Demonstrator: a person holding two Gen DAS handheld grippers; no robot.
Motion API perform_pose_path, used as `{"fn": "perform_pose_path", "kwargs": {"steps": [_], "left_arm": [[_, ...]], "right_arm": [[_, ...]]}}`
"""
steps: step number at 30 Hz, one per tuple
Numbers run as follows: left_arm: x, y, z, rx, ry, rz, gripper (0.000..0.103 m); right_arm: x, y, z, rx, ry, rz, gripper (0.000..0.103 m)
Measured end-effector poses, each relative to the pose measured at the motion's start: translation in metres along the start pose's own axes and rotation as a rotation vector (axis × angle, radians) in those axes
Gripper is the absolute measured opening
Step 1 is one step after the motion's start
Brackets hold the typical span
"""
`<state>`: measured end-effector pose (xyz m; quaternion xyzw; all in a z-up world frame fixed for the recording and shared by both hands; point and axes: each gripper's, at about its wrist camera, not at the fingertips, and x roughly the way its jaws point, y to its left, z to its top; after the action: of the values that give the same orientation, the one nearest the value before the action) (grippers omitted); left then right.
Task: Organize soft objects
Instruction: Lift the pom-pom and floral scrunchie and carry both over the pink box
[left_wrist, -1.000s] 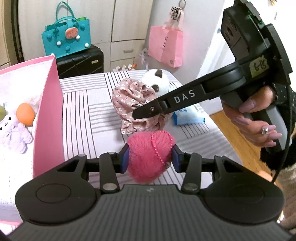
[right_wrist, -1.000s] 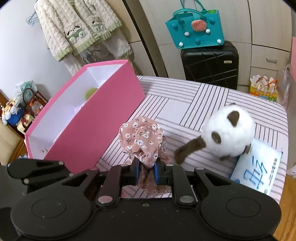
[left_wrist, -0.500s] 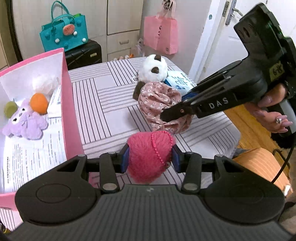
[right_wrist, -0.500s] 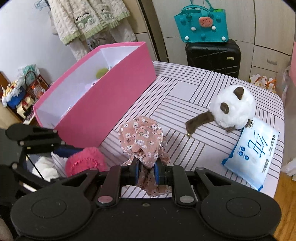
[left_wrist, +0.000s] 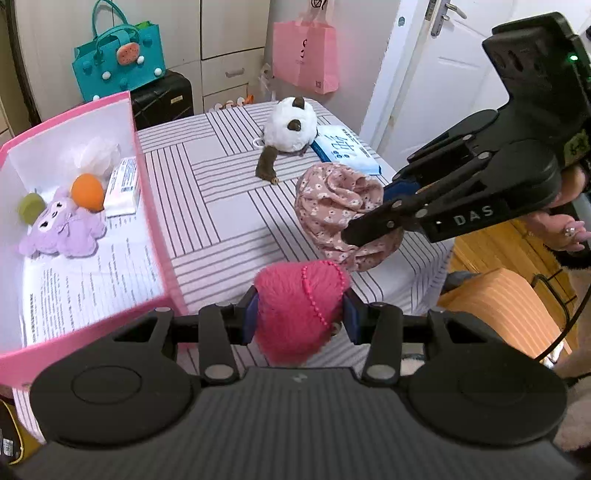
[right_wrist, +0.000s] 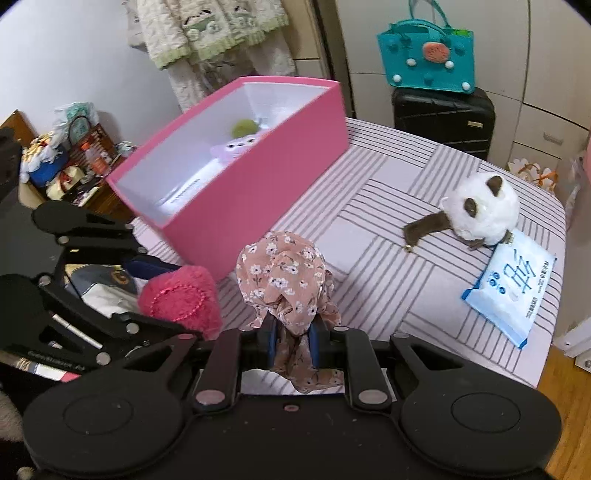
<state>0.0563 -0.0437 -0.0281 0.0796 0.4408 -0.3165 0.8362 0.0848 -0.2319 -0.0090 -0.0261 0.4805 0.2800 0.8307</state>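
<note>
The pink box (left_wrist: 155, 236) stands at the left of the striped table (left_wrist: 221, 206), with a purple plush toy (left_wrist: 62, 229) and an orange ball (left_wrist: 87, 192) inside. Right of the box, lifted above the table's near edge, the left gripper (left_wrist: 300, 316) grips a pink pompom (left_wrist: 299, 299). Further right of the box, the right gripper (right_wrist: 292, 341) is clamped on a floral cloth (right_wrist: 284, 280), also held off the table. A white plush toy (left_wrist: 291, 125) lies beyond, touching a wipes pack (left_wrist: 343, 146).

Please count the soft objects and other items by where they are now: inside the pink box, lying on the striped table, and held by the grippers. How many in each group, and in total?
Inside the pink box: 5 (purple plush, orange ball, green ball, white fluffy thing, small carton)
On the table: 2 (panda plush, wipes pack)
Held in grippers: 2 (pink fuzzy heart, floral cloth)
Total: 9
</note>
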Motion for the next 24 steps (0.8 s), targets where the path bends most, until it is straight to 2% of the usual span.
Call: {"fn": "perform_pose_path", "kwargs": {"steps": [10,18,21,24], "left_arm": [[-0.034,0.017,-0.014,-0.056,0.061,-0.031,0.044],[-0.069,0.037,-0.027,-0.077,0.003,0.009,0.044],[-0.071,0.049,-0.032,-0.099,0.014,-0.009,0.044],[-0.078,0.061,-0.03,-0.119,-0.02,-0.007,0.044]], "right_arm": [[-0.014,0.039,0.001,-0.027,0.018,0.109,0.021],[-0.011,0.059,0.021,-0.053,-0.007,0.166,0.021],[-0.006,0.062,0.029,-0.068,-0.027,0.185,0.021],[-0.001,0.064,0.04,-0.081,-0.054,0.2,0.021]]}}
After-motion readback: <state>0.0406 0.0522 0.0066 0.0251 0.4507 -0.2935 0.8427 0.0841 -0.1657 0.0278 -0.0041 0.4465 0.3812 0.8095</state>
